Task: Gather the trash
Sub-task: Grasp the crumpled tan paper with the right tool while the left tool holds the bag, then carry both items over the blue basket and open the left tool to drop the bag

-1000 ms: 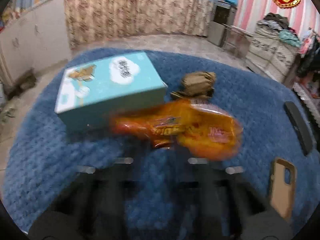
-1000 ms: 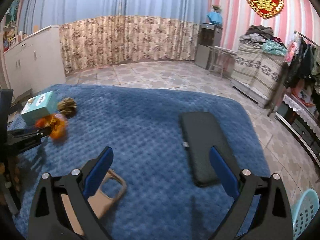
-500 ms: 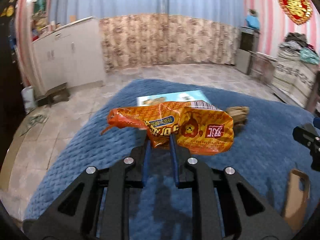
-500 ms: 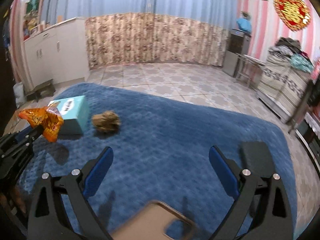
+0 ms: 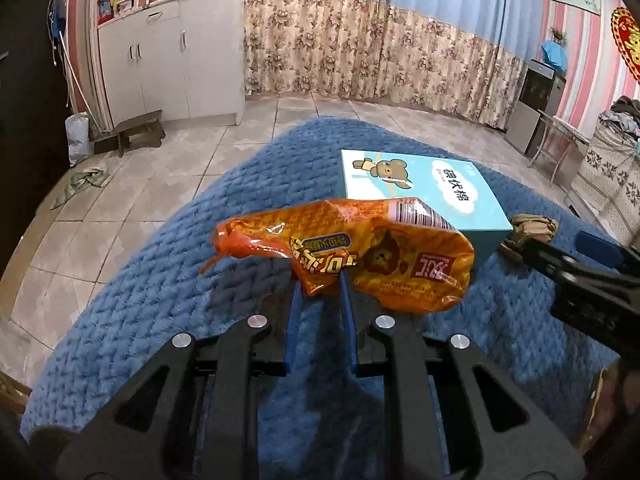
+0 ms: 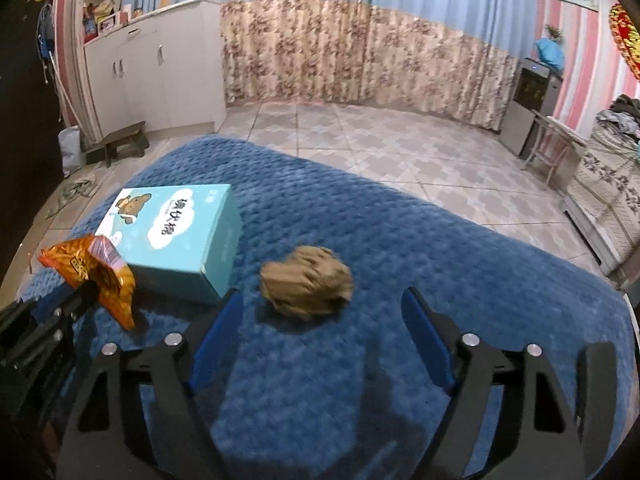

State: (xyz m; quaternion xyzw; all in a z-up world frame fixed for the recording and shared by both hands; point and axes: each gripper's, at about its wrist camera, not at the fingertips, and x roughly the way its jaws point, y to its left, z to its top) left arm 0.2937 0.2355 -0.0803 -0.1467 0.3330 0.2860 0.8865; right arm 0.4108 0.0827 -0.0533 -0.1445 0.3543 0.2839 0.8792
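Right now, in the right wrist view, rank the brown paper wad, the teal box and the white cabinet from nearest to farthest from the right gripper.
1. Brown paper wad: just ahead of the open right gripper, on the blue blanket.
2. Teal box: farther ahead, to the left.
3. White cabinet: across the tiled floor, far left, against the wall.

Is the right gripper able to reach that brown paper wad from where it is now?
Probably yes: the right gripper is open, the paper wad lies just ahead on the blanket, nothing between.

Left claw (image 5: 319,292) black-framed, blue pads, silver screws, right claw (image 6: 322,308) seemingly alike
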